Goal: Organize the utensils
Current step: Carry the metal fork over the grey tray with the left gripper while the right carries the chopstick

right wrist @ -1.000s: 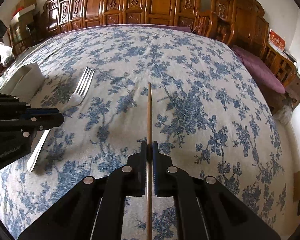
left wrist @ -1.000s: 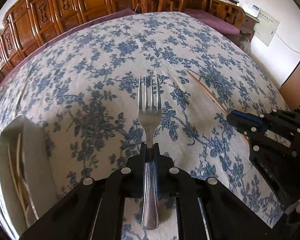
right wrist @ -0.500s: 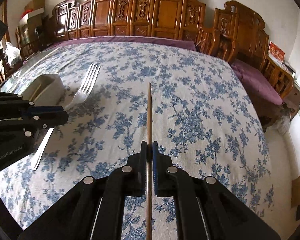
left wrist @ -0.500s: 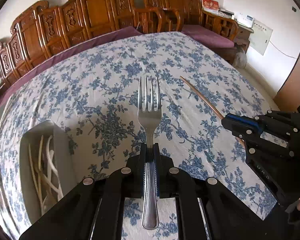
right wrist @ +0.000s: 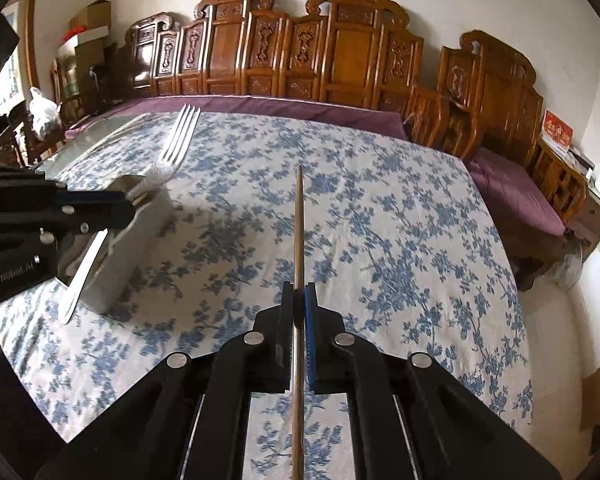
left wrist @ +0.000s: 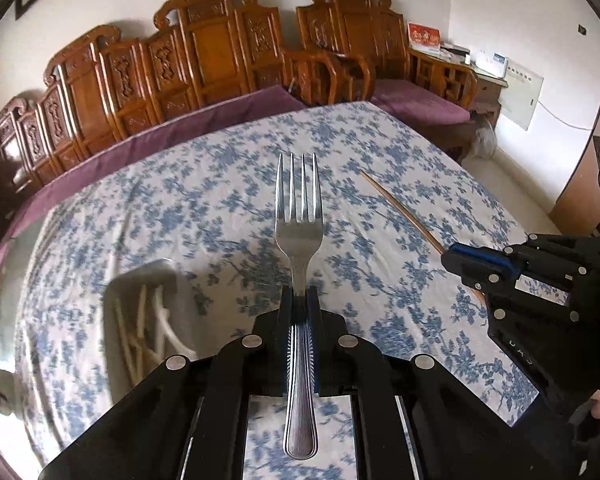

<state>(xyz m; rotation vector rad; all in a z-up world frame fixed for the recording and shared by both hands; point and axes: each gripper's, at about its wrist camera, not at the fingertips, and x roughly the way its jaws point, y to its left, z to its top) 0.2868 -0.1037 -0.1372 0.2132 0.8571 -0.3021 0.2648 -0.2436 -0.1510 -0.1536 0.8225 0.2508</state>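
Fork [left wrist: 299, 236] above table edge [left wrist: 512, 412]

A shiny four-tined steel fork [left wrist: 299, 240] is held above the table, tines pointing far, its ribbed handle near. A thin brown wooden chopstick [right wrist: 298, 240] is likewise aloft to its right. Low at left lies a white rectangular tray [left wrist: 140, 280] holding pale utensils [left wrist: 152, 328].
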